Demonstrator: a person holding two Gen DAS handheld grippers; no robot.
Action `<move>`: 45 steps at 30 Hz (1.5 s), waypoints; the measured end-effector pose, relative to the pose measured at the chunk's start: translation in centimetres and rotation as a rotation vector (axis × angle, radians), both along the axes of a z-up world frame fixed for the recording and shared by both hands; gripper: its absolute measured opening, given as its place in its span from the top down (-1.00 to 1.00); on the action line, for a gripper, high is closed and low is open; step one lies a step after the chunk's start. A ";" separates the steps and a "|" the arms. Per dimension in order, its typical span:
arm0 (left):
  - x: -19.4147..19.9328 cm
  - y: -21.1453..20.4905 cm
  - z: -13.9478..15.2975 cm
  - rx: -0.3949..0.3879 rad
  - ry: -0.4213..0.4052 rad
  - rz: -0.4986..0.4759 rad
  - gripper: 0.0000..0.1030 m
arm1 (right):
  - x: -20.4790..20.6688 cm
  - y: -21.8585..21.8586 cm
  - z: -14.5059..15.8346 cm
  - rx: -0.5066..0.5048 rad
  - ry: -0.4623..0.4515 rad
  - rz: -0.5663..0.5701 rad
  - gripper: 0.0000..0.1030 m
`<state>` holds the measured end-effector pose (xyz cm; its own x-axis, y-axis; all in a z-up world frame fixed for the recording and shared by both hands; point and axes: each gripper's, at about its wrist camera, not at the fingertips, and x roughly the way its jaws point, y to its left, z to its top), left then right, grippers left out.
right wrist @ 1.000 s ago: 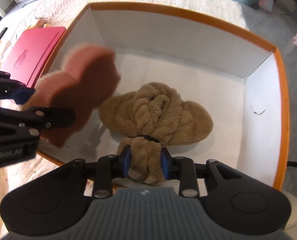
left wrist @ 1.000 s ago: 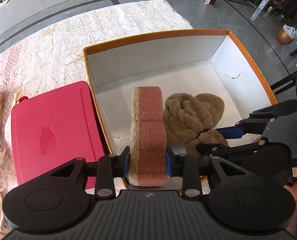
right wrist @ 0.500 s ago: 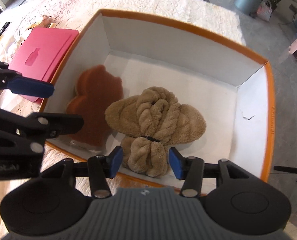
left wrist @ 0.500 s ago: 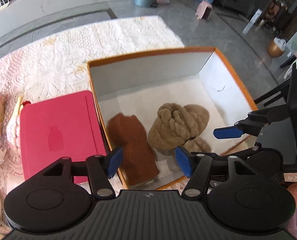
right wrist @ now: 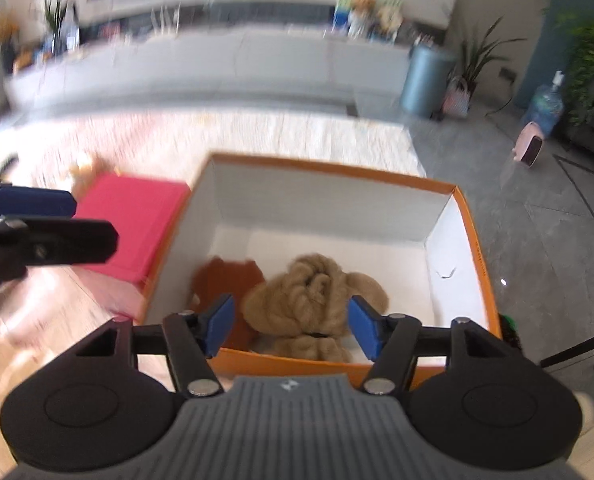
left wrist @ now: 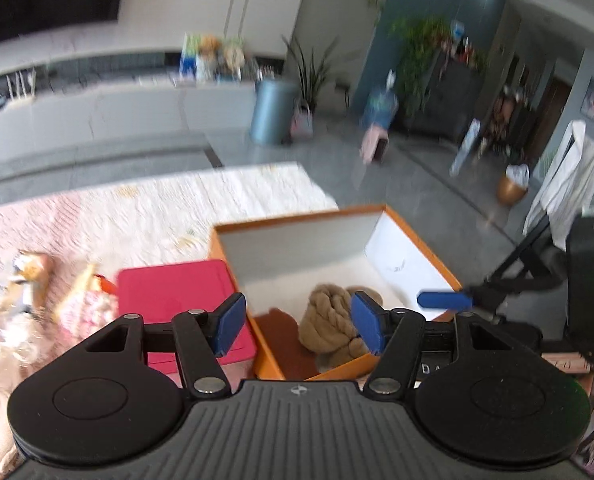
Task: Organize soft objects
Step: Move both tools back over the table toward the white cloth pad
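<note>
An orange box (left wrist: 417, 236) (right wrist: 477, 240) with white inside walls stands on the lace tablecloth. Inside lie a tan plush towel bundle (left wrist: 329, 320) (right wrist: 317, 292) and a reddish-brown sponge (left wrist: 277, 324) (right wrist: 225, 276) to its left. My left gripper (left wrist: 297, 328) is open and empty, raised above the box's near left corner. My right gripper (right wrist: 289, 328) is open and empty, raised above the box's near edge. The right gripper's blue fingertip (left wrist: 443, 300) shows in the left wrist view, and the left gripper's fingertip (right wrist: 29, 202) in the right wrist view.
A red lid (left wrist: 177, 292) (right wrist: 133, 216) lies left of the box. Soft toys and cloth items (left wrist: 29, 280) lie on the tablecloth (left wrist: 157, 208) at far left. Beyond the table are grey floor, a blue bin (left wrist: 273, 112) and plants.
Both grippers let go, the left of the sponge, the right of the plush bundle. Both then opened wider, rose and tilted up away from the box.
</note>
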<state>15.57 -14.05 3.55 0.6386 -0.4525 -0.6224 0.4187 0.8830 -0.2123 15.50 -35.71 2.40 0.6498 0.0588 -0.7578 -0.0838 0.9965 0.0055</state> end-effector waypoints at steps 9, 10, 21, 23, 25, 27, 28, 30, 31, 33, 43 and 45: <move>-5.9 5.0 -2.3 0.071 -0.119 0.089 -0.39 | -6.2 4.4 -1.5 0.150 -0.129 -0.079 -0.36; -6.4 5.8 -2.7 0.081 -0.110 0.104 -0.39 | -6.7 5.1 -1.7 0.153 -0.142 -0.080 -0.36; -10.1 14.0 -6.1 0.090 0.030 0.265 -0.38 | -9.6 11.9 -4.7 0.182 -0.126 -0.023 -0.47; -10.8 15.4 -7.0 0.104 0.047 0.293 -0.38 | -9.8 12.8 -5.4 0.193 -0.105 -0.006 -0.47; -11.3 16.5 -7.8 0.099 0.074 0.317 -0.38 | -9.9 13.9 -5.9 0.175 -0.092 0.017 -0.47; -11.6 17.5 -8.4 0.078 0.093 0.335 -0.28 | -9.8 14.7 -6.3 0.164 -0.079 0.039 -0.47; -11.7 17.8 -8.4 0.067 0.093 0.341 -0.25 | -9.8 15.1 -6.5 0.165 -0.073 0.048 -0.47; -12.4 18.5 -8.6 0.041 0.082 0.346 -0.25 | -9.5 15.8 -6.8 0.174 -0.055 0.066 -0.47; -12.5 18.7 -8.6 0.027 0.072 0.350 -0.24 | -9.4 16.3 -6.9 0.178 -0.047 0.077 -0.47; -12.7 19.2 -8.3 0.004 0.055 0.361 -0.24 | -8.9 17.1 -7.3 0.185 -0.033 0.105 -0.47; -8.8 21.1 -7.9 0.179 0.062 0.388 -0.24 | -5.5 21.2 -8.9 0.153 0.011 0.210 -0.47; -7.2 21.1 -8.1 0.281 0.081 0.346 -0.26 | -4.6 21.8 -9.0 0.147 0.008 0.228 -0.47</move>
<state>8.41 7.01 -4.54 0.6665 -0.0276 -0.7450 0.0809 0.9961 0.0354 10.86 -13.94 -6.59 0.6014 0.3125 -0.7353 -0.3052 0.9404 0.1500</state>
